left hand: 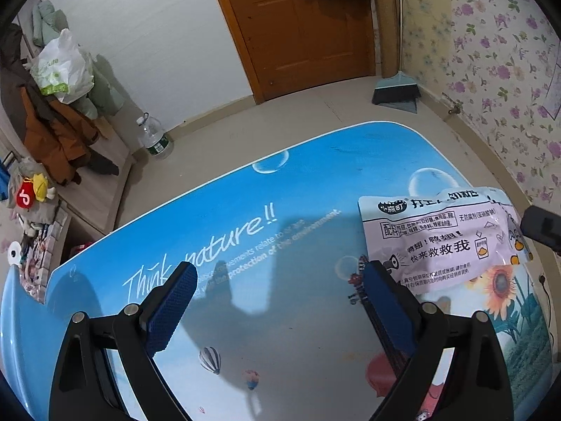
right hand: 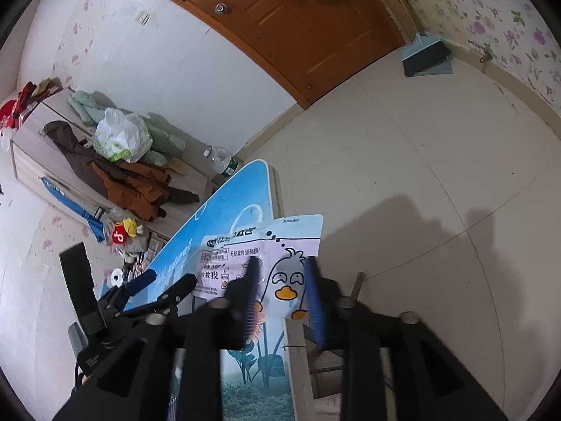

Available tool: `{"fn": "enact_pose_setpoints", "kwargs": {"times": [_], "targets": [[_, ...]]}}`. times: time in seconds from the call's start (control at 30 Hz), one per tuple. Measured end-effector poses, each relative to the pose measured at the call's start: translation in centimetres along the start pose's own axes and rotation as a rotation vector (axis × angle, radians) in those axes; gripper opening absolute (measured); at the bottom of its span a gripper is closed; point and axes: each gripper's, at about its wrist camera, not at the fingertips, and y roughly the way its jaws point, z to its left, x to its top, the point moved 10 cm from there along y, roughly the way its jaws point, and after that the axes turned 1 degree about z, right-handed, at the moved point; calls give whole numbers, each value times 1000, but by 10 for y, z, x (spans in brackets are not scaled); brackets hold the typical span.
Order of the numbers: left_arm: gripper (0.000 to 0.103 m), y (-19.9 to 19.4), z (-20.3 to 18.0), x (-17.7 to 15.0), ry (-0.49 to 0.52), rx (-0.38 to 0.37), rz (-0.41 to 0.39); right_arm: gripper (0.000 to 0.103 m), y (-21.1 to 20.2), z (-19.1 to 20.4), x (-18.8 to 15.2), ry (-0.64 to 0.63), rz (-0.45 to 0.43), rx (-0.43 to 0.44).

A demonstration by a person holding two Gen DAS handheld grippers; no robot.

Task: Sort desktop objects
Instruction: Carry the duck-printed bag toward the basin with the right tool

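1. Your right gripper [right hand: 282, 280] has its jaws partly apart, the snack packet [right hand: 266, 263] between the blue pads and not pinched.
2. The packet is pale lilac, crinkled, printed with a cartoon duck and black Chinese text; it lies at the bench [left hand: 245, 210] edge.
3. Your left gripper [left hand: 280, 280] stands wide, empty, above the blue bench just beside the packet.

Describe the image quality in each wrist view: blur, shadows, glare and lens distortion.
Left wrist view: sharp; the left gripper casts a dark shadow on the glossy blue table; fisheye bends the door. Right wrist view: the right gripper fingers are smeared by motion blur around the snack packet, background crisp; large soft shadows on the floor.
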Motion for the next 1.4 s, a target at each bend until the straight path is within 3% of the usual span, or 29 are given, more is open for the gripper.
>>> {"fn": "enact_pose_setpoints", "kwargs": {"times": [0.47, 0.63, 0.83, 0.93, 1.03, 1.27, 1.4], "targets": [[96, -3, -13, 0, 22, -22, 0, 41, 17, 1, 2, 34, 36, 30], [96, -4, -15, -1, 29, -29, 0, 41, 26, -1, 10, 110, 50, 110], [96, -4, -14, -1, 31, -42, 3, 40, 32, -3, 20, 141, 28, 145], [96, -4, -13, -1, 35, -41, 3, 26, 31, 2, 20, 117, 23, 153], [96, -5, -14, -1, 33, -42, 4, 20, 28, 4, 22, 109, 8, 168], [97, -9, -18, -5, 46, -62, 7, 14, 10, 9, 29, 107, -35, 180], [97, -23, -29, -4, 99, -62, -39, 14, 3, 17, 28, 72, -42, 157]]}}
